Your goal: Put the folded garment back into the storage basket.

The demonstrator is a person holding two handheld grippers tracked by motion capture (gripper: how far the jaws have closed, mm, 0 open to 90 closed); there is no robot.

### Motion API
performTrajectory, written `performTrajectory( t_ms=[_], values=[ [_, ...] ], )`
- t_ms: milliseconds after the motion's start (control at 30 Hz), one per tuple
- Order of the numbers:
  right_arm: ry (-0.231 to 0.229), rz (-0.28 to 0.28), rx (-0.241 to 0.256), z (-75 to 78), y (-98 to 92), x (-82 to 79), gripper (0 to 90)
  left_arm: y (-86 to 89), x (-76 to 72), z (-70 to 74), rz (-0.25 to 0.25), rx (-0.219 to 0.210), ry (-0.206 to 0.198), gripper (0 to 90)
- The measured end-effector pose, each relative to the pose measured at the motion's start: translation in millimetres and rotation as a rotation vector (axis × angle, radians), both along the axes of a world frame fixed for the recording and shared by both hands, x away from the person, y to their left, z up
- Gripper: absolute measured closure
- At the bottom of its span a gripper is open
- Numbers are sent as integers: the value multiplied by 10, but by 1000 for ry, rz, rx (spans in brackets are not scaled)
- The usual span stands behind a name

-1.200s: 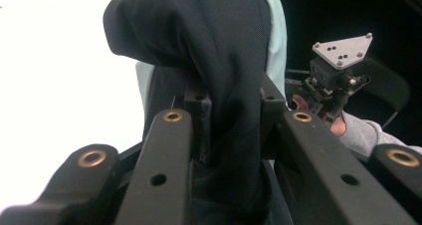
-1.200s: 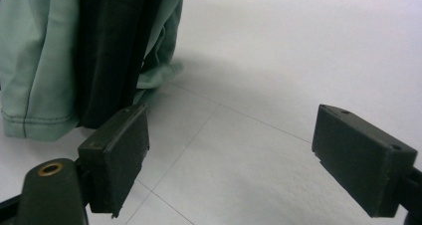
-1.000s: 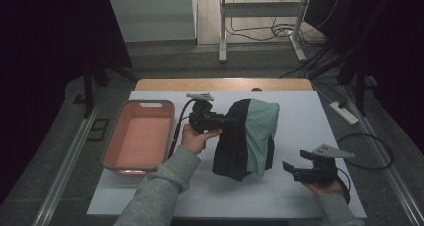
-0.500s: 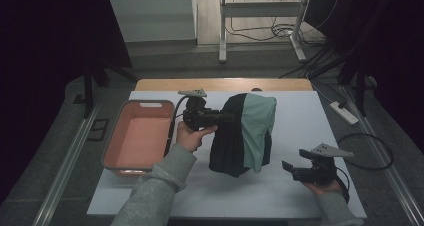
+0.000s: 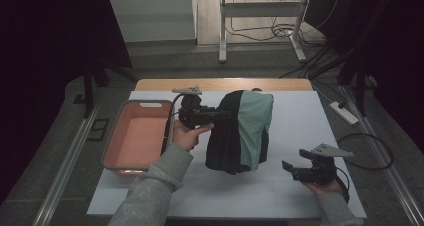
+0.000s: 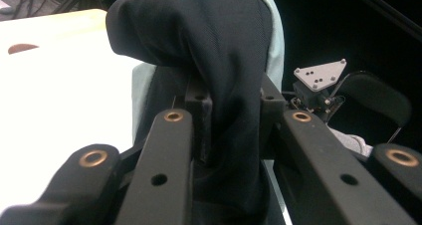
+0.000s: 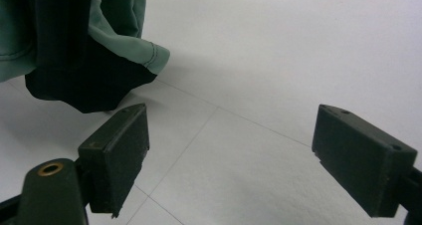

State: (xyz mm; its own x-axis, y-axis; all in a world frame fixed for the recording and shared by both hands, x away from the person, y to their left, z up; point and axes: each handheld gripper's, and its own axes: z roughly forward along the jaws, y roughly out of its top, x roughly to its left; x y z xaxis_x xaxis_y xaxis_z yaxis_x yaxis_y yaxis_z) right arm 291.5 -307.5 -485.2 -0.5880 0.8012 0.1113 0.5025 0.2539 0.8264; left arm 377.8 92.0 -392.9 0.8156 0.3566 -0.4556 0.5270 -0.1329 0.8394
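1. The left gripper [image 5: 225, 114] was clamped on a fold of the black and mint-green garment [image 5: 245, 131], holding it up off the table; in the left gripper view its jaws pressed the dark cloth [image 6: 224, 85] between them.
2. The person's left hand [image 5: 187, 135] gripped that tool from below, and a grey sleeve [image 5: 150, 191] ran back toward 6 o'clock.
3. The garment hung at the centre of the white table [image 5: 300, 111], its green panel facing 3 o'clock and its black hem drooping toward 6 o'clock, close to the tabletop.
4. The right gripper [image 5: 286, 166] rested low at about 4 o'clock from the garment, apart from it, with its jaws spread wide and nothing between them.
5. In the right gripper view the two pads stood well apart over bare tabletop [image 7: 278, 60], and the garment's hem [image 7: 89, 80] lay at 10 o'clock, beyond the left pad.
6. The person's right hand [image 5: 325, 186] held that tool near the table's front edge.
7. A salmon-pink tray [image 5: 115, 146] sat at 9 o'clock from the left gripper, near the table's left edge.
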Motion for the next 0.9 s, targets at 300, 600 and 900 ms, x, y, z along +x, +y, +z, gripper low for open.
performTrajectory(
  t_ms=[300, 600, 900],
  values=[
    [1, -1, 0, 0, -1, 0, 155, 80, -14, 45, 15, -16, -6, 748],
    [0, -1, -1, -3, 2, 2, 155, 212, -35, 127, 39, -27, -20, 750],
    [2, -5, -5, -4, 3, 4, 155, 302, -58, 172, 54, -32, -24, 752]
  ],
)
